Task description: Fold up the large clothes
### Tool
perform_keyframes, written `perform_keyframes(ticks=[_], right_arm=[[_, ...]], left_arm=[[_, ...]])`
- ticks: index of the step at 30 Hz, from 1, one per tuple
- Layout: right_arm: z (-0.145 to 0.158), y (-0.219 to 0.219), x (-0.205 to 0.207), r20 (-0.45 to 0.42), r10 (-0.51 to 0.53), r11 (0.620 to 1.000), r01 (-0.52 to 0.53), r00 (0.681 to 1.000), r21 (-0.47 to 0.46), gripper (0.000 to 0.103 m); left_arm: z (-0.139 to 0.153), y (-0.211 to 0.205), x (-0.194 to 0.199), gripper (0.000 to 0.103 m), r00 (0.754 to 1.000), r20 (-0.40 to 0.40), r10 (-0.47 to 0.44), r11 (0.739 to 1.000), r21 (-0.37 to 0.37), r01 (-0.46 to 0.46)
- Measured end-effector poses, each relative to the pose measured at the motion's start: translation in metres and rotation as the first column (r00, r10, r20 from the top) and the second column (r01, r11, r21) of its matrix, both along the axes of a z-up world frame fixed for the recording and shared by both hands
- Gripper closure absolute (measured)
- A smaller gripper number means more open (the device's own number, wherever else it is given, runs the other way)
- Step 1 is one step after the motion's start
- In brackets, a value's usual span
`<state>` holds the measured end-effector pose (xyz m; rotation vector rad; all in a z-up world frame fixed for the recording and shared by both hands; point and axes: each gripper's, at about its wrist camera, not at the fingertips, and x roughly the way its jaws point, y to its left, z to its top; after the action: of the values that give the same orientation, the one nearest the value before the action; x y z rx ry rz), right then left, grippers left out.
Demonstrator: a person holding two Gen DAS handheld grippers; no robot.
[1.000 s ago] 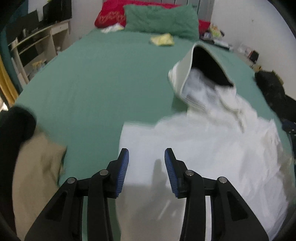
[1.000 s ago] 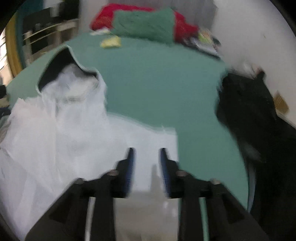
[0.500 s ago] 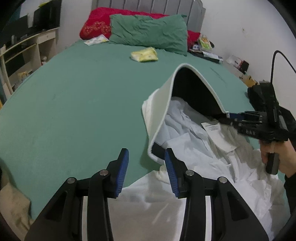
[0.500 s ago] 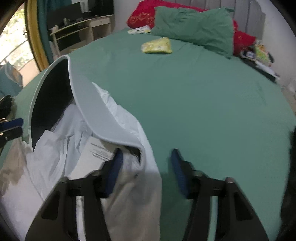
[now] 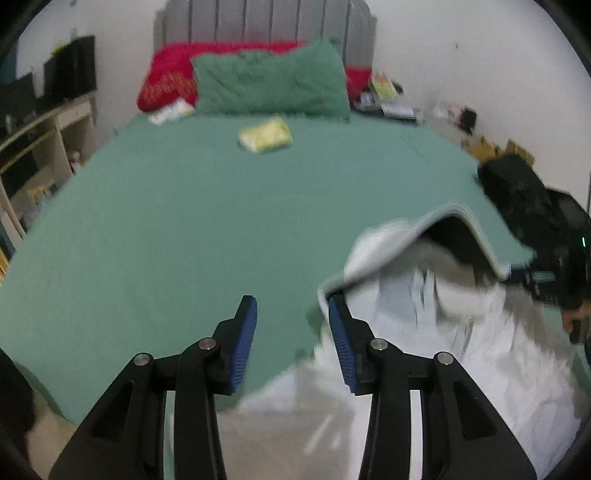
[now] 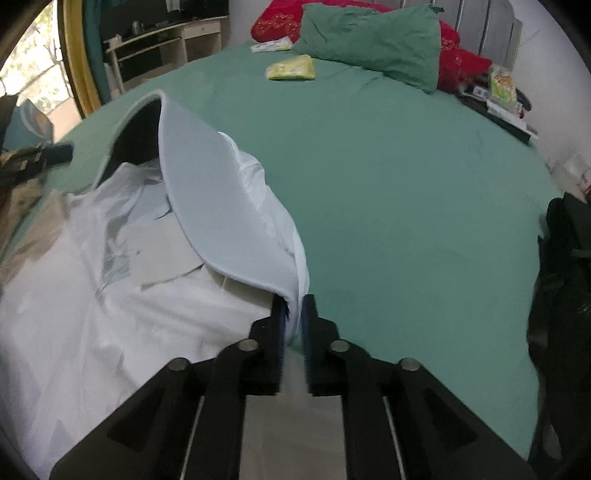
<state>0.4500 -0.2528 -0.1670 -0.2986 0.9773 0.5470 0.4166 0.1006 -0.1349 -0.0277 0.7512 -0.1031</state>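
Right hand-held gripper (image 6: 293, 317) pinches white garment (image 6: 229, 221).

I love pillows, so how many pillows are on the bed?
2: a green pillow at the head of the bed, and a red pillow behind it, poking out on both sides. More might be hidden behind them.

White garment (image 5: 461, 350) blurred, cut off below

We are in a home bedroom: a wide bed (image 5: 207, 206) under a green sheet, green pillow (image 5: 271, 83) and red pillow (image 5: 166, 83) against a grey padded headboard (image 5: 264, 22), wooden shelves (image 5: 44, 140) far left.
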Motion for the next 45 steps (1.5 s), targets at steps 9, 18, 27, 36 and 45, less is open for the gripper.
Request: perform_keyframes(ticks=[9,18,27,36,45], right_arm=[[0.028,-0.026,0.034,-0.034,-0.094,0.961,0.1,0.995,0.258,0.031],[-0.029,0.016,0.038,-0.297,0.16,0.935,-0.049,0.941,0.351,0.03],[-0.008,0.062,-0.009,-0.057,0.303,0.952,-0.3,0.951,0.051,0.083],[-0.007,0.09,-0.075,0.411,0.442,0.855,-0.236,0.797,-0.462,0.086],[-0.028,0.08,-0.146,0.446,0.562,0.784,-0.277,0.697,-0.555,0.083]], left_arm=[[-0.027,-0.025,0.077,0.058,0.998,-0.045,-0.05,0.998,-0.044,0.048],[-0.064,-0.062,0.052,0.058,0.943,-0.175,-0.282,0.955,0.046,0.294],[-0.069,-0.047,0.047,0.044,0.89,-0.262,-0.372,0.926,-0.035,0.377],[-0.051,-0.057,0.024,0.101,0.963,-0.091,-0.253,0.952,0.151,0.265],[-0.045,-0.065,-0.049,0.101,0.947,-0.102,-0.306,0.938,0.137,0.318]])
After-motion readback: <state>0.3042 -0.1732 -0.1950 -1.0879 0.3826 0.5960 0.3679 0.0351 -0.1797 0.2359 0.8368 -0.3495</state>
